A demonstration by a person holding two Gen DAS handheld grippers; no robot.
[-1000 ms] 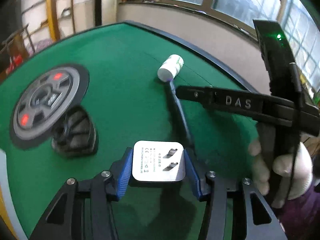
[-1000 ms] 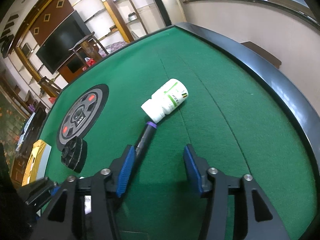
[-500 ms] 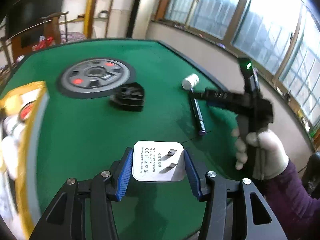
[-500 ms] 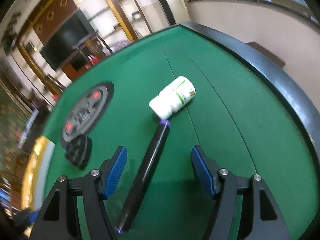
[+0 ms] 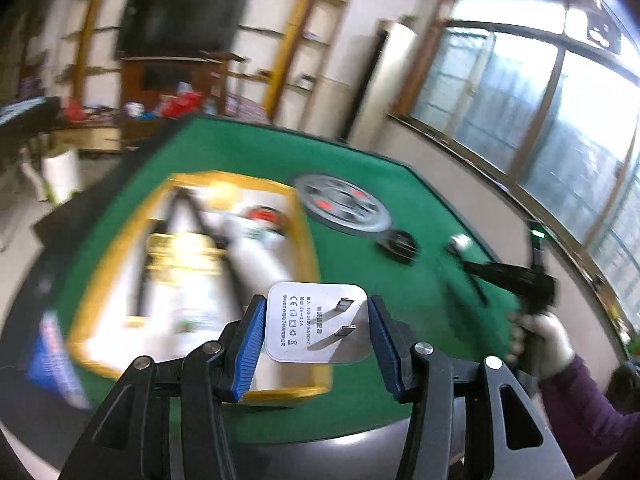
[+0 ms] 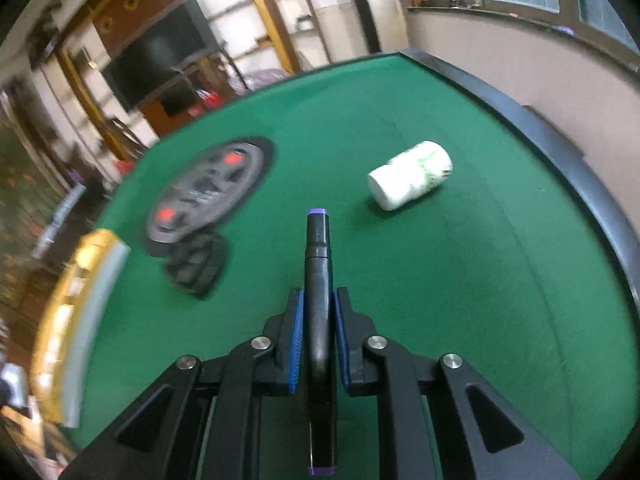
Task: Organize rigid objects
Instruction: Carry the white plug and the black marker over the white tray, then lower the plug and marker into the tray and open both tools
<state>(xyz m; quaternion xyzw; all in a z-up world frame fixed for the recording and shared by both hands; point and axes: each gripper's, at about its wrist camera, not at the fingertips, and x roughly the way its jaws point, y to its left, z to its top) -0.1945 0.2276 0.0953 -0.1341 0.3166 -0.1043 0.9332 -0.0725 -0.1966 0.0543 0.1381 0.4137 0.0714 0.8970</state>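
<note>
My left gripper (image 5: 316, 326) is shut on a white plug adapter (image 5: 316, 324), prongs facing the camera, held above the near edge of a yellow-rimmed box (image 5: 192, 280) that holds several blurred items. My right gripper (image 6: 318, 320) is shut on a black marker with purple ends (image 6: 318, 264), which points straight ahead over the green felt. A white pill bottle (image 6: 412, 176) lies on its side ahead and to the right of the marker tip. In the left wrist view the right gripper (image 5: 480, 270) shows far right, held by a gloved hand (image 5: 540, 340).
A grey round disc with red marks (image 6: 208, 192) sits in the green table (image 6: 440, 300), with a small black ribbed object (image 6: 198, 264) beside it. The yellow box (image 6: 76, 320) stands at the left. A raised black rim (image 6: 560, 140) bounds the table's right side.
My right gripper closed on the black marker, which now lies straight between the pads. My left gripper swung left with the adapter, from over the bare felt to over the yellow box.
</note>
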